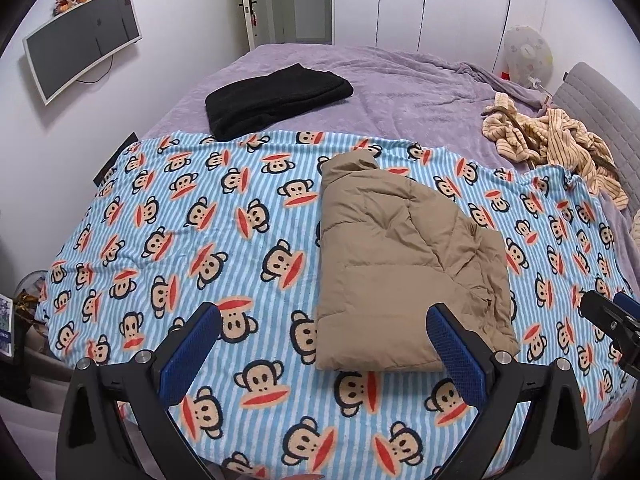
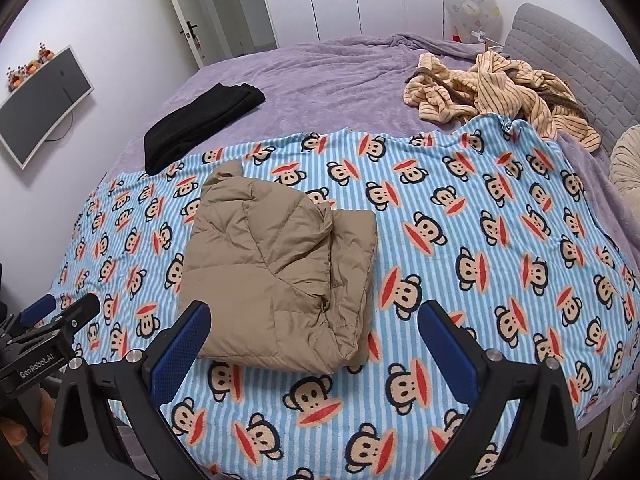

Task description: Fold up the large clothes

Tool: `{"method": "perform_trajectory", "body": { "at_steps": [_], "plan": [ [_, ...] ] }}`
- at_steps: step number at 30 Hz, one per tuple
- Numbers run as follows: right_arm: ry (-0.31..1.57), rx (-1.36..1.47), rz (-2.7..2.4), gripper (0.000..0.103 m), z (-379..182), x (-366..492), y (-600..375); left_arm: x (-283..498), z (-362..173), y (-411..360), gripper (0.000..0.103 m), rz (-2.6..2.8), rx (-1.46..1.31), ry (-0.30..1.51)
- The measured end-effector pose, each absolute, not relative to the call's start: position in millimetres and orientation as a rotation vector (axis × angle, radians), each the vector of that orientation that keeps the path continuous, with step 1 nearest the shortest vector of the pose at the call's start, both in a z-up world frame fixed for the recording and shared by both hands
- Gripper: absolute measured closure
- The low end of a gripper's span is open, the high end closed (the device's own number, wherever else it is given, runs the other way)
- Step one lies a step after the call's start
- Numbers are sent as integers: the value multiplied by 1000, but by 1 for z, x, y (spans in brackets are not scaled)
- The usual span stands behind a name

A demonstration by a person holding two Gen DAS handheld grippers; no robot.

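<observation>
Tan puffer jacket (image 1: 408,256) lies folded into a chunky bundle on the blue-striped monkey-print blanket (image 1: 200,240), collar end pointing away, near the front edge of the bed. Off to the left, a wall-mounted monitor (image 1: 80,40) hangs tilted; next comes a folded black garment (image 1: 276,98) on the purple bedspread (image 1: 400,88), its near edge overlapping the blanket. The left gripper (image 1: 326,340) hovers low, fingers spread wide, empty, its right fingertip (image 1: 444,328) over the jacket's near corner. The right gripper (image 2: 314,334) hovers too, jaws wide apart, gripping nothing, jacket hem showing between them. Far right, a crumpled cream striped garment (image 2: 500,88) sits by the grey headboard (image 2: 580,60).
</observation>
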State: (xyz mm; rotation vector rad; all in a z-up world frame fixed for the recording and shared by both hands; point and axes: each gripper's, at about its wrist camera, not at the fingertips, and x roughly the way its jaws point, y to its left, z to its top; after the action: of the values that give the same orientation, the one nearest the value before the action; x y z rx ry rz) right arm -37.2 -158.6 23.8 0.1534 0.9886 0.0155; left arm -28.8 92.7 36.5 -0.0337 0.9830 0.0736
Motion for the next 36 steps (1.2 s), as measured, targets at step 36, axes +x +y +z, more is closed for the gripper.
{"method": "perform_trajectory", "body": {
  "at_steps": [36],
  "plan": [
    [987, 148, 21, 0, 25, -39, -154, -29, 37, 97, 0, 93, -32, 985]
  ]
}}
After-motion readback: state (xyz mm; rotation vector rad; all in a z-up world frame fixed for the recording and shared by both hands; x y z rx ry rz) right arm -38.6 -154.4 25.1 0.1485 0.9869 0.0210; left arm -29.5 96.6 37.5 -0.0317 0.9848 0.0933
